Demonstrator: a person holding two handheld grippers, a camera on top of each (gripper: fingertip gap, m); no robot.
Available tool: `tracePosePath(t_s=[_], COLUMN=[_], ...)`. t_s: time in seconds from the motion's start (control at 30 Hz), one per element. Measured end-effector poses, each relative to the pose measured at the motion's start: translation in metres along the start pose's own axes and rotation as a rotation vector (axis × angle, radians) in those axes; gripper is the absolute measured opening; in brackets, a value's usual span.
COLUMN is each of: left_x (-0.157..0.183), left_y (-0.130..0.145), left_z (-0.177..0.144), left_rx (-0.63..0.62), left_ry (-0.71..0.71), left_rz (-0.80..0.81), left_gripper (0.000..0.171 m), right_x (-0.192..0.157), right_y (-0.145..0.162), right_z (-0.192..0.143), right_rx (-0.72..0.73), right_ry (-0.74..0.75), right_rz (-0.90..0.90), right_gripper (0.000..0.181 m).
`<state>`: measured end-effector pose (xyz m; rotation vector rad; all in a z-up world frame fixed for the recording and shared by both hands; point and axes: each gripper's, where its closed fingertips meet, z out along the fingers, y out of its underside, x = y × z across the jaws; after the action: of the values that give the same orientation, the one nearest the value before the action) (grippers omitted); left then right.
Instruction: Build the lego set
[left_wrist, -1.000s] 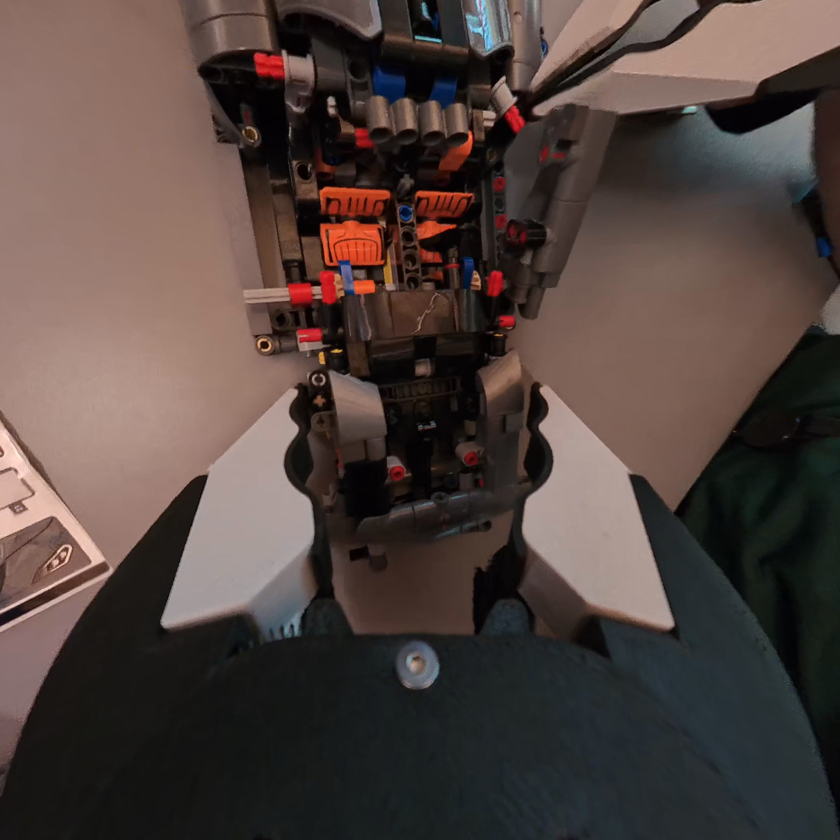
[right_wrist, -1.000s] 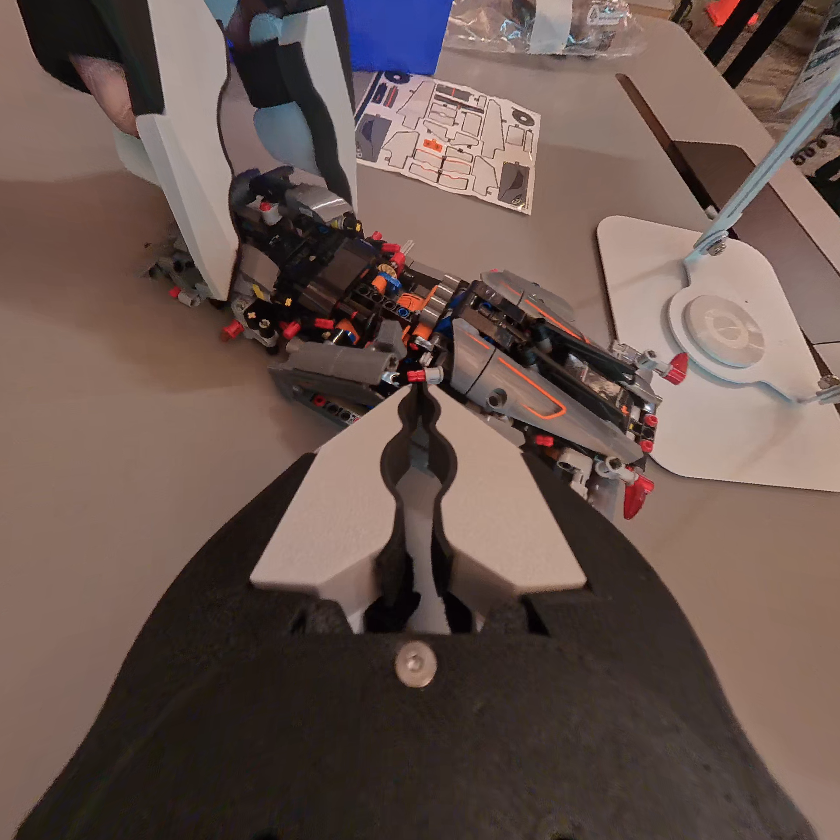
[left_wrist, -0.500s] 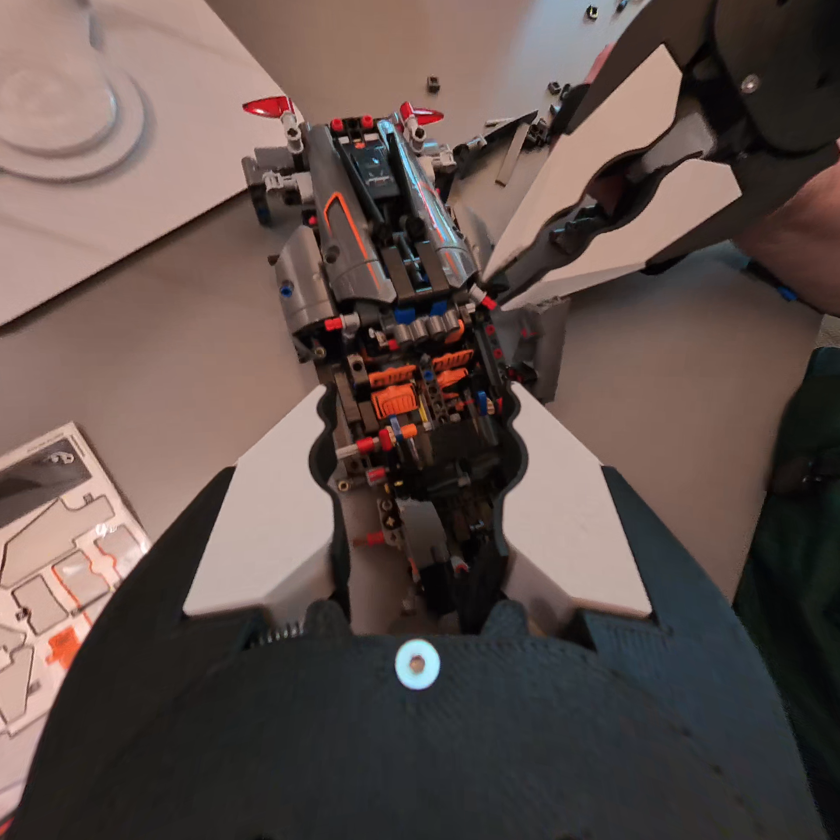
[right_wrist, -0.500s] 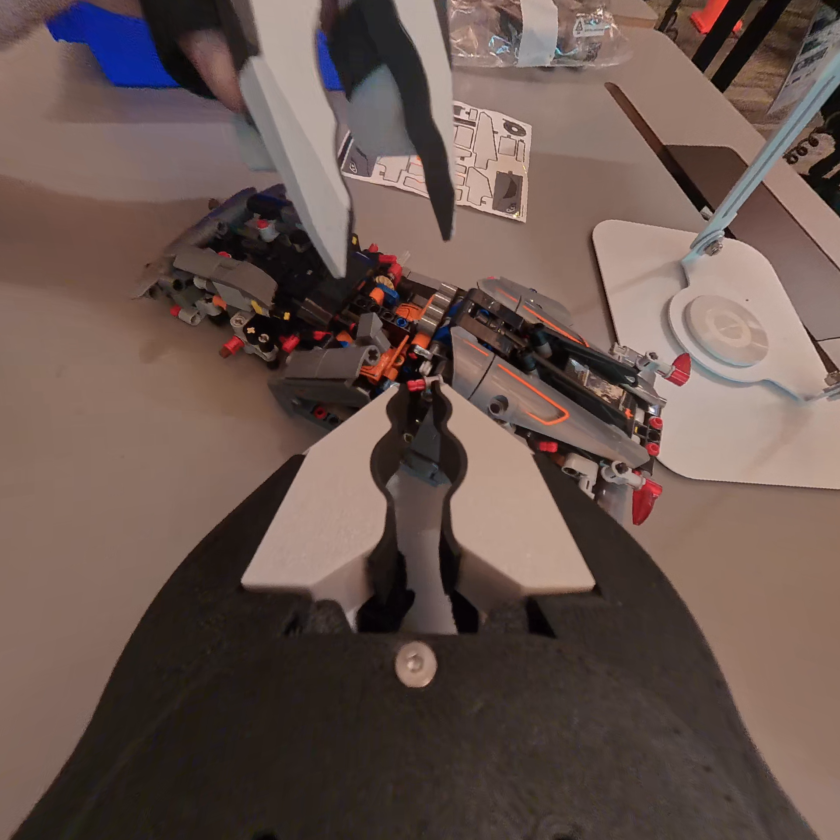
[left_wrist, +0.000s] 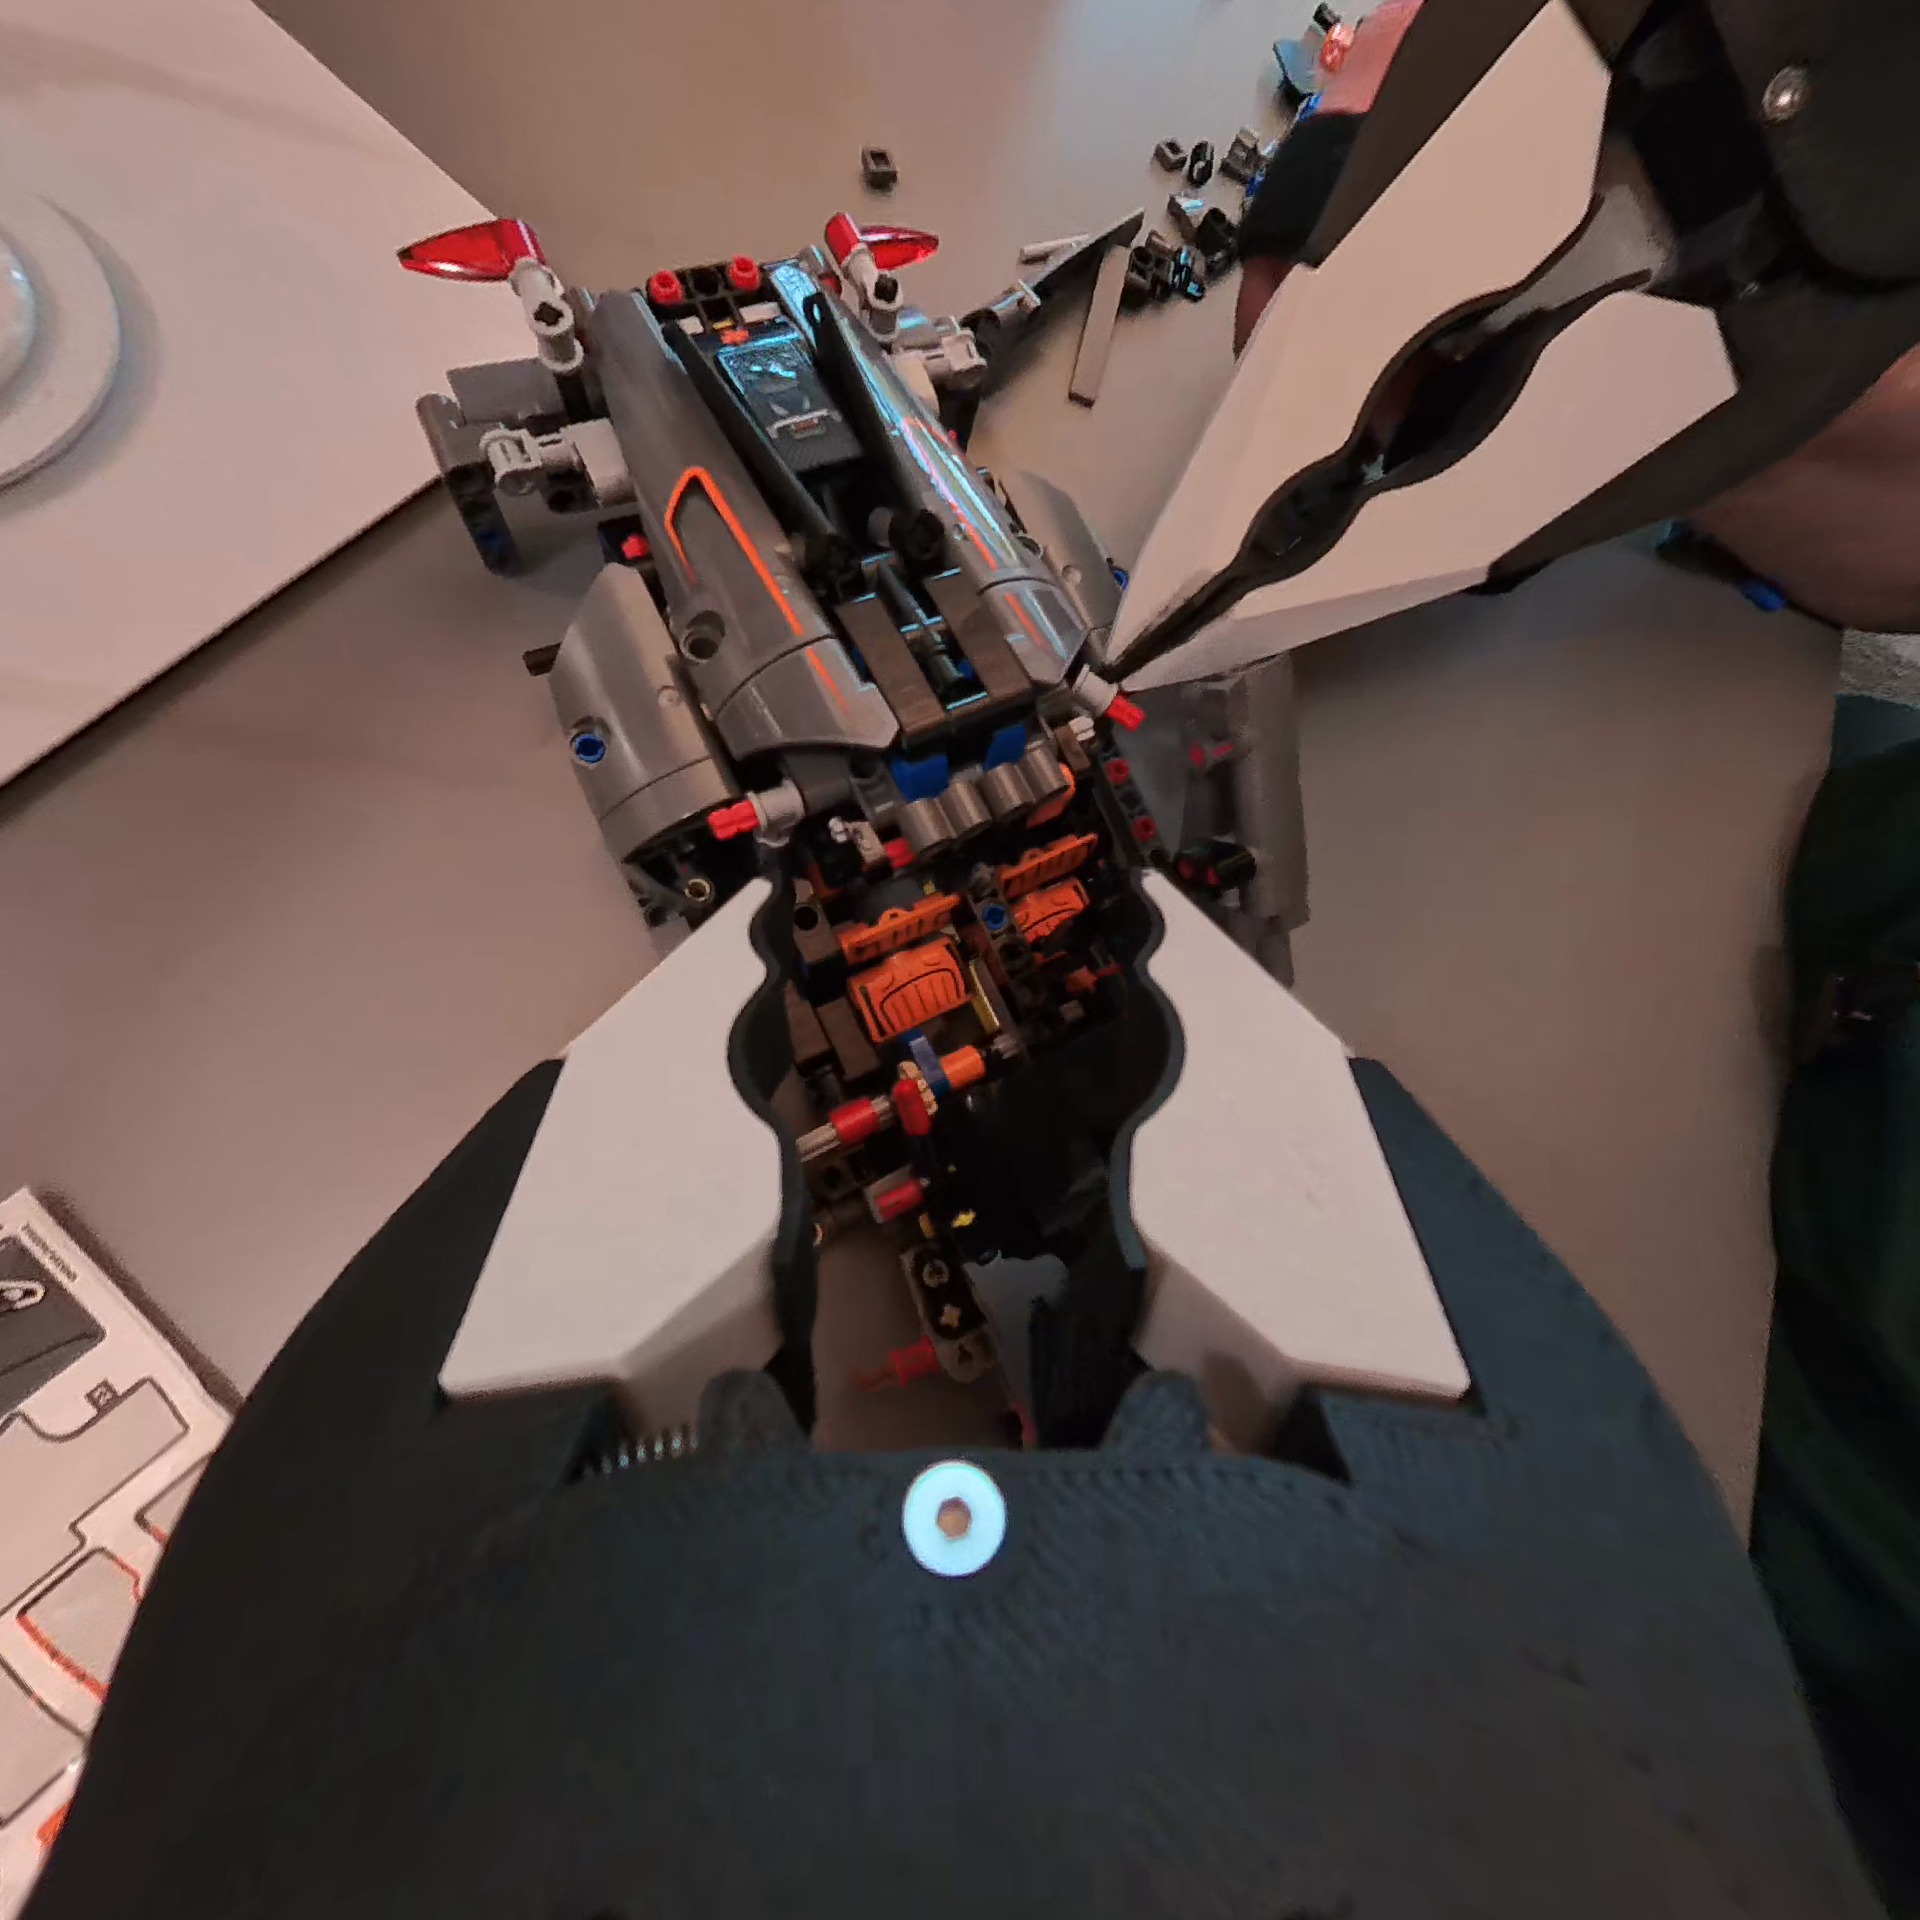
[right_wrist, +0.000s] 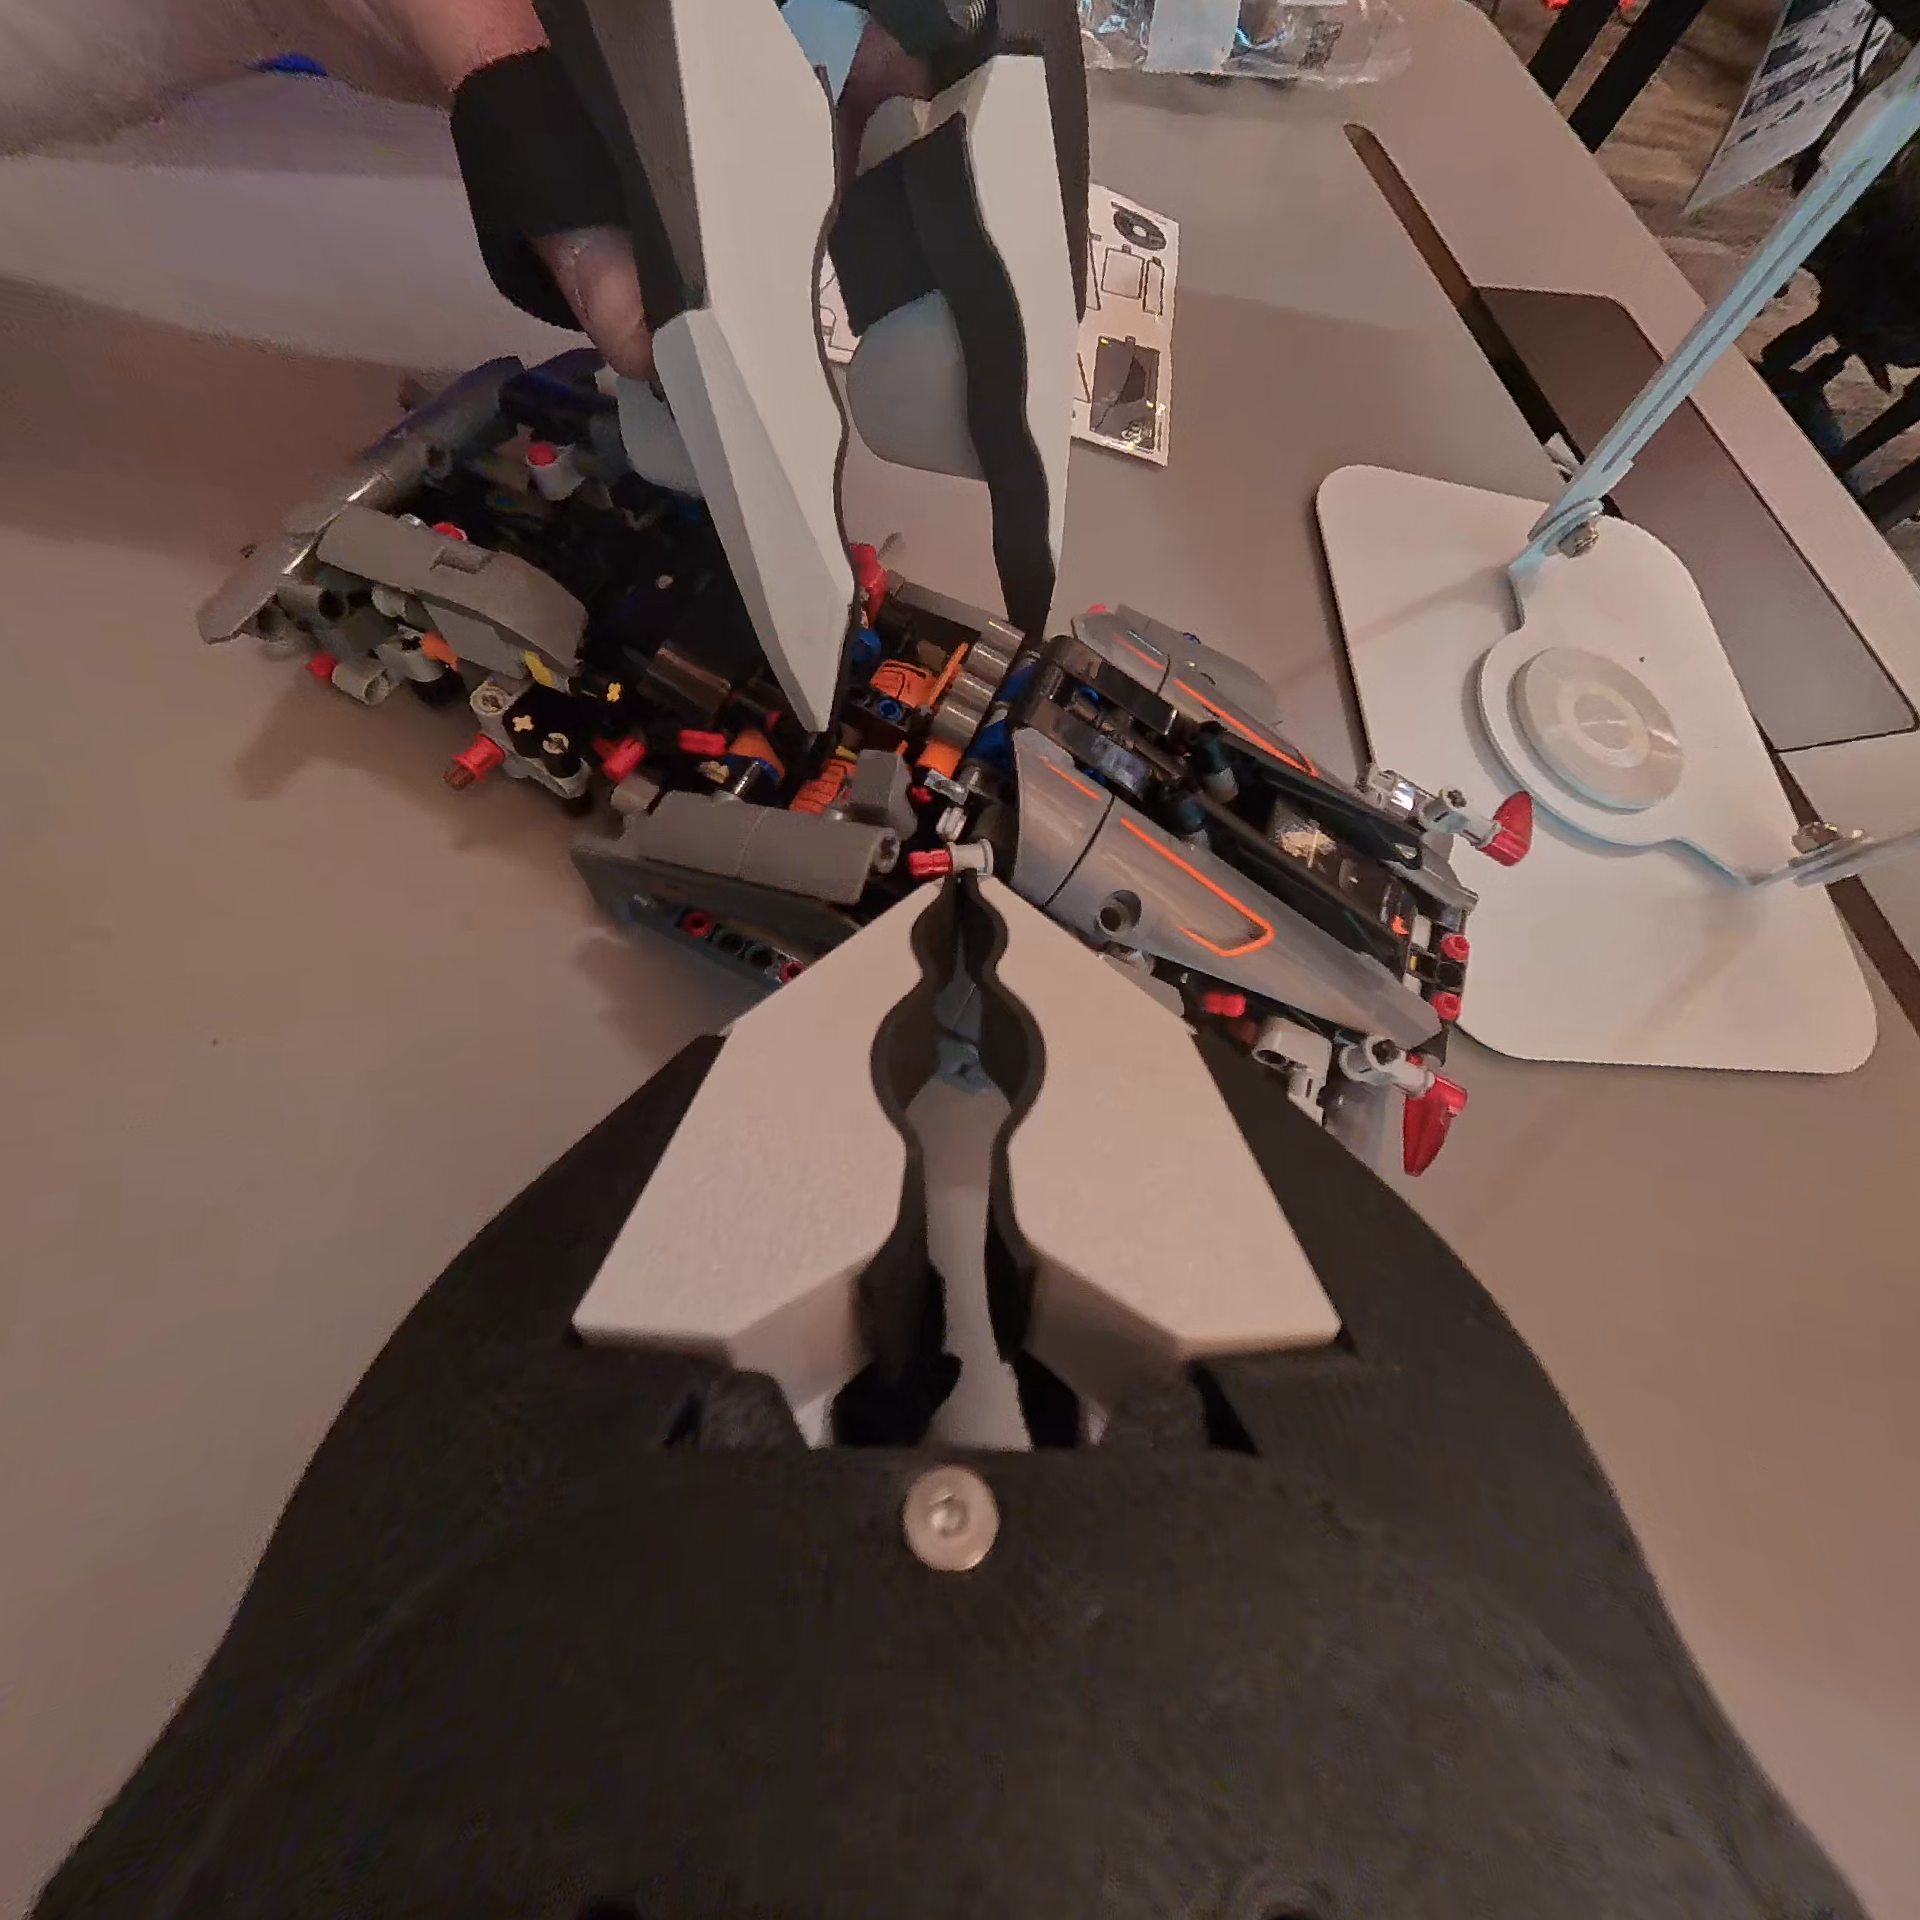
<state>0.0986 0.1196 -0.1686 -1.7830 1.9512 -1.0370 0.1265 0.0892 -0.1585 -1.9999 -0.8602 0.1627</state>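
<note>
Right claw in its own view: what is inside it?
The right claw is shut on a small dark grey lego piece, visible in the gap between its fingers. The piece's full shape is hidden by the pads.

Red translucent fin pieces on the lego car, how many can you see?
2. Both sit at the car's far end in the left wrist view: one on its left corner, one on its right corner. Others could be hidden under the bodywork or behind the claws.
</note>
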Motion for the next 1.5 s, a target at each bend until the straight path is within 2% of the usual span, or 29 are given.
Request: tracePosePath(t_s=[0.07,0.2,0.43,0.73,1.13,1.33,1.5], left_x=[0.0,0.002,0.001,0.005,0.005,0.01,0.012], left_y=[-0.001,-0.003,0.002,0.003,0.004,0.006,0.005], left_z=[0.0,-0.001,0.0,-0.001,0.0,0.0,-0.001], left_rx=[0.015,0.043,0.053,0.082,0.07,0.057,0.07], left_ry=[0.012,0.037,0.063,0.102,0.075,0.09,0.126], left_rz=[0.007,0.024,0.029,0.024,0.058,0.07,0.048], left_gripper=[0.061,0.063,0.064,0.062,0.06,0.062,0.062], right_x=[-0.002,-0.001,-0.007,-0.011,-0.009,-0.011,-0.012], right_y=[-0.001,-0.011,-0.009,-0.01,-0.005,-0.011,-0.01], right_z=[-0.001,-0.008,0.001,0.0,0.001,0.0,0.002], right_rx=[0.006,0.043,-0.012,-0.051,-0.131,-0.087,-0.084], right_ry=[-0.015,-0.028,0.01,0.012,0.077,0.099,0.145], right_rz=[0.012,0.068,0.095,0.117,0.072,0.184,0.259], right_gripper=[0.0,0.012,0.004,0.011,0.004,0.012,0.01])
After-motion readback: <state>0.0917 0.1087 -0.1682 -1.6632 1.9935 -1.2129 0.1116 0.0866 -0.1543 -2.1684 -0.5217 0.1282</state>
